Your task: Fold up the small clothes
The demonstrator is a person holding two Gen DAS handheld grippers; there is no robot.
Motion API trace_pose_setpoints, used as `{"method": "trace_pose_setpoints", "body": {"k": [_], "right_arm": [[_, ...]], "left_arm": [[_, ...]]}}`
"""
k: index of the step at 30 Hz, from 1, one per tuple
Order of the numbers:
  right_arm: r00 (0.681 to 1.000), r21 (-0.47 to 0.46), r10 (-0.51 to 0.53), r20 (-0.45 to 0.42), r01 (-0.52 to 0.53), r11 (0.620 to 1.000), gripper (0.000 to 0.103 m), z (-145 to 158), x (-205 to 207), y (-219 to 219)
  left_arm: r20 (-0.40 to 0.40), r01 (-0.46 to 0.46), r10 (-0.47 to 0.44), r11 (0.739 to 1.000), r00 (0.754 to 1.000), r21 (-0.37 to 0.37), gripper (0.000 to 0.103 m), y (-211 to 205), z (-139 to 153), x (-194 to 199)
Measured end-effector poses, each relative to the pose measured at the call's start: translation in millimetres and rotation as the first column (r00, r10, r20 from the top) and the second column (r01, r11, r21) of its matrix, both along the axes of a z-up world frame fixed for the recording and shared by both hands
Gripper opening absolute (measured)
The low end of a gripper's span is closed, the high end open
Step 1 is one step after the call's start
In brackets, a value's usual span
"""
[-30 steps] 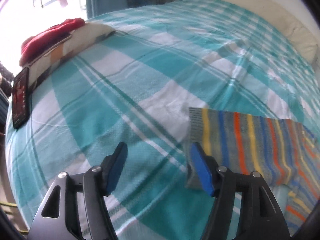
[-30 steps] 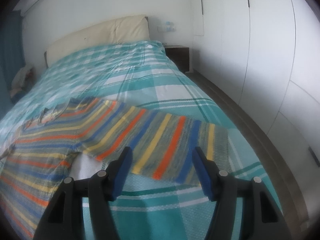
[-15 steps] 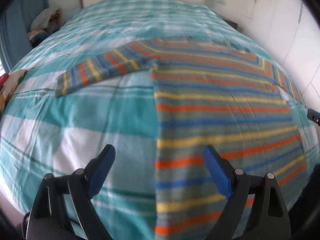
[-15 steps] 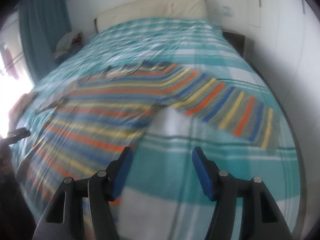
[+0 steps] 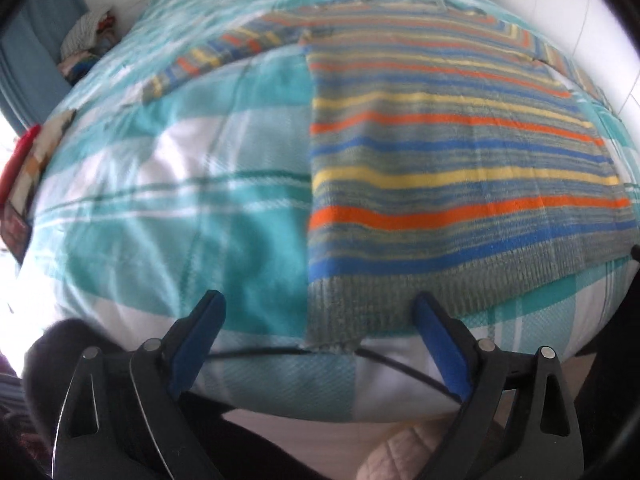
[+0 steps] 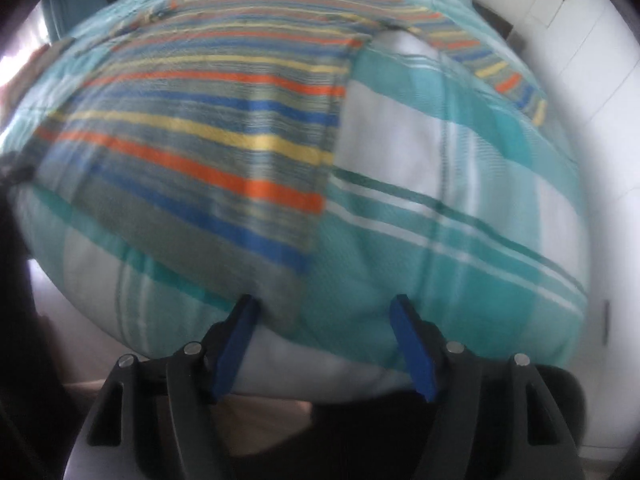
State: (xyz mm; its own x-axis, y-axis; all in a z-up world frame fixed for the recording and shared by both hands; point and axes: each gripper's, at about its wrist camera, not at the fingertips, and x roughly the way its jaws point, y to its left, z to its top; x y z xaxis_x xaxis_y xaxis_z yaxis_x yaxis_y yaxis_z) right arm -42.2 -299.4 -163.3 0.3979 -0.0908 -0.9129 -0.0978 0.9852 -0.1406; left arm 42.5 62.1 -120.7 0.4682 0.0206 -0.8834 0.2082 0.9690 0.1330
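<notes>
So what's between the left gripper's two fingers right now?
In the left wrist view, the left gripper is open, and the striped sweater's grey hem corner lies between its fingers, on the checked bedspread, ungripped.

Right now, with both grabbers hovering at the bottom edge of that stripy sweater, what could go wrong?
Three things, probably. The open left gripper straddles the striped sweater corner, so closing could pinch the plaid bedsheet underneath too. A black cable runs just below the hem and might snag. The open right gripper sits at the sweater's other corner; uneven grips could skew the fold.
</notes>
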Motion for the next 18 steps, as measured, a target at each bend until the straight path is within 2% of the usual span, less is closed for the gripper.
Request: {"method": "trace_pose_setpoints", "body": {"k": [3, 6, 10, 18], "right_arm": [[0.992, 0.045, -0.063, 0.107, 0.059, 0.997, 0.069, 19.0, -4.5, -13.9], [0.959, 0.147, -0.156, 0.237, 0.123, 0.981, 0.070, 34.7, -0.5, -28.0], [0.906, 0.225, -0.226, 0.357, 0.151, 0.962, 0.070, 40.8, 15.7, -25.7], [0.857, 0.234, -0.234, 0.458, 0.138, 0.962, 0.070, 52.4, 80.6, -42.3]], "left_arm": [[0.075, 0.001, -0.003, 1.000, 0.997, 0.020, 0.095, -5.5, 16.4, -2.7], [0.126, -0.001, -0.002, 1.000, 0.992, 0.021, 0.097, -10.1, 27.4, 2.2], [0.176, -0.014, 0.007, 0.999, 0.984, 0.035, 0.097, -18.2, 31.1, 17.2], [0.237, -0.016, 0.041, 0.994, 0.971, -0.106, 0.097, -10.8, 37.0, 80.2]]}}
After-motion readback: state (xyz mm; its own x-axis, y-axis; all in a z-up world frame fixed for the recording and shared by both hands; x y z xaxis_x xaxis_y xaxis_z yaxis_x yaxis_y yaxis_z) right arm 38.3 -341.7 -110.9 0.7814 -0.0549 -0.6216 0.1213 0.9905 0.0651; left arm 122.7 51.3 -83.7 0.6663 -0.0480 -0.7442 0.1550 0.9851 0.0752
